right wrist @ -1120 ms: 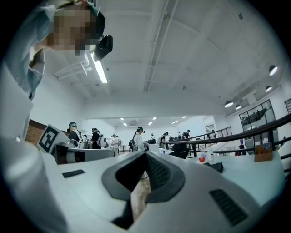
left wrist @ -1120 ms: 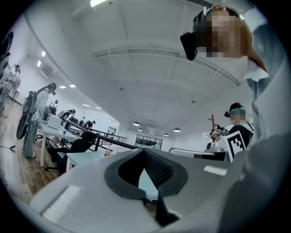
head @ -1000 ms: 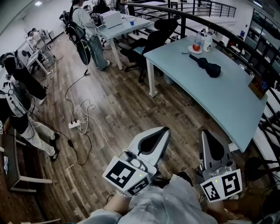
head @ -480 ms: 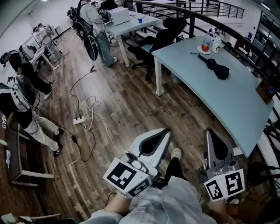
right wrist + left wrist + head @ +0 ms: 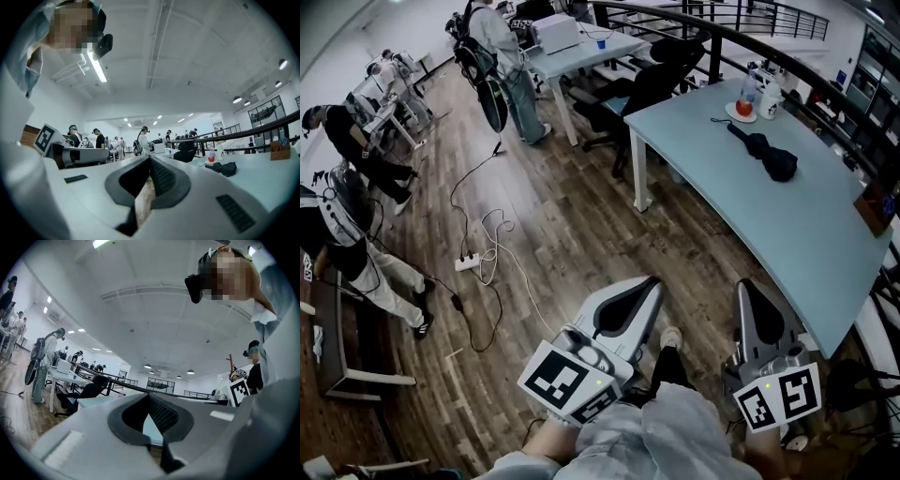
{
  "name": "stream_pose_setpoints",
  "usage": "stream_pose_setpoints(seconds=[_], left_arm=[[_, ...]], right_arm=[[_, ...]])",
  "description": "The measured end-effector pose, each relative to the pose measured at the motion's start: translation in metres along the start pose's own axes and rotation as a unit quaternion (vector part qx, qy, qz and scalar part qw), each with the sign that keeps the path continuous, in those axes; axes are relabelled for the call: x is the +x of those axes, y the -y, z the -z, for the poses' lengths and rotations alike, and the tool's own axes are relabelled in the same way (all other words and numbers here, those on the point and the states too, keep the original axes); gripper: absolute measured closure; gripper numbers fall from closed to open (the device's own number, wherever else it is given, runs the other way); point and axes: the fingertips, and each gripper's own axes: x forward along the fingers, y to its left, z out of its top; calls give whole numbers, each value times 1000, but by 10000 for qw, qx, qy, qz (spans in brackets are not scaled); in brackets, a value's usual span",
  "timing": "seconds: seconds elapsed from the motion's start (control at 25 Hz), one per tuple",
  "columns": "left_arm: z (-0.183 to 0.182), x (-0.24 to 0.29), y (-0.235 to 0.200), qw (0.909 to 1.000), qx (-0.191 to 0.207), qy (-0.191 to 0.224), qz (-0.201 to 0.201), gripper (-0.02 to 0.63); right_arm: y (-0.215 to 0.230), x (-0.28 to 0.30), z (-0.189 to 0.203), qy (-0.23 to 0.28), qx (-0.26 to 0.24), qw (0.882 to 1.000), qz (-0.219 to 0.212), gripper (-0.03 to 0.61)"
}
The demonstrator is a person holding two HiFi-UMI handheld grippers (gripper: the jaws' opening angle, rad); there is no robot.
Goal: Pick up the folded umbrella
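Short of table (image 5: 787, 234), person's stepped closer; left gripper (image 5: 652, 279) & right gripper (image 5: 743, 283) clenched, empty; umbrella (image 5: 764, 155) unreached.

Looked out on a big white hall, with a dark wood-plank floor (image 5: 572, 234) spreading ahead of the jaws and off to their left. Faced a long pale blue table (image 5: 769, 225) ahead and right of the jaws, with a black railing (image 5: 267, 124) curving just behind it. Showed a black office chair (image 5: 652, 80) and a white desk (image 5: 581, 52) far ahead, and a white power strip (image 5: 469, 262) with looping cables left of the jaws. Had a strip light (image 5: 97, 68) on the white ceiling above.
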Motion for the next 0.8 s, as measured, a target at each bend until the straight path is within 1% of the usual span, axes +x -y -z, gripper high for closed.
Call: stream_pose_setpoints(seconds=[0.32, 0.8], left_arm=[[0, 61, -27, 10000, -9, -75, 10, 609], [-4, 160, -83, 9998, -64, -87, -167, 609]], right_arm=[[46, 52, 2, -115, 4, 9999, -78, 580], [124, 138, -3, -218, 23, 9994, -253, 580]])
